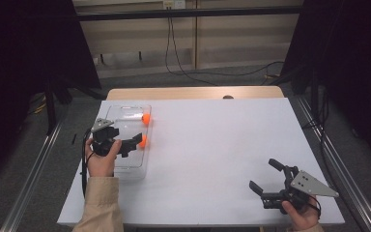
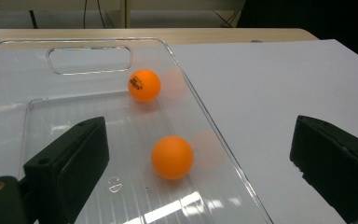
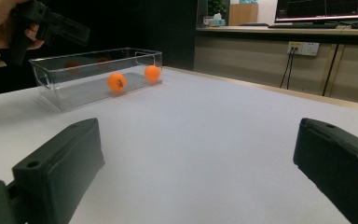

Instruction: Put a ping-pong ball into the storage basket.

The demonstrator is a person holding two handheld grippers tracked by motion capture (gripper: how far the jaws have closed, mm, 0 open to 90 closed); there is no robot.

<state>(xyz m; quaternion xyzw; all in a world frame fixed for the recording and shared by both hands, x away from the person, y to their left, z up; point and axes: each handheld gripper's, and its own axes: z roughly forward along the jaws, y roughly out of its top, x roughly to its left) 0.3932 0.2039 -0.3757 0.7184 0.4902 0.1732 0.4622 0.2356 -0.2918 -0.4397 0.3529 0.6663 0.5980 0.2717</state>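
- Right gripper (image 1: 266, 176) sits nearest, low over the white table (image 1: 212, 159), jaws spread wide and empty.
- Left gripper (image 1: 131, 143) hovers over the clear plastic bin (image 1: 124, 169), jaws also wide, gripping nothing.
- Two orange ping-pong balls (image 2: 172, 157) lie inside against the bin's right wall; the farther one (image 2: 144, 85) has print on it.
- I'd keep the left jaws open and lift straight up, so neither ball gets nudged.

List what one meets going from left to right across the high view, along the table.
Left gripper held over the clear plastic bin → two orange ping-pong balls at the bin's right wall, near one, far one → bare white tabletop → right gripper, jaws open.
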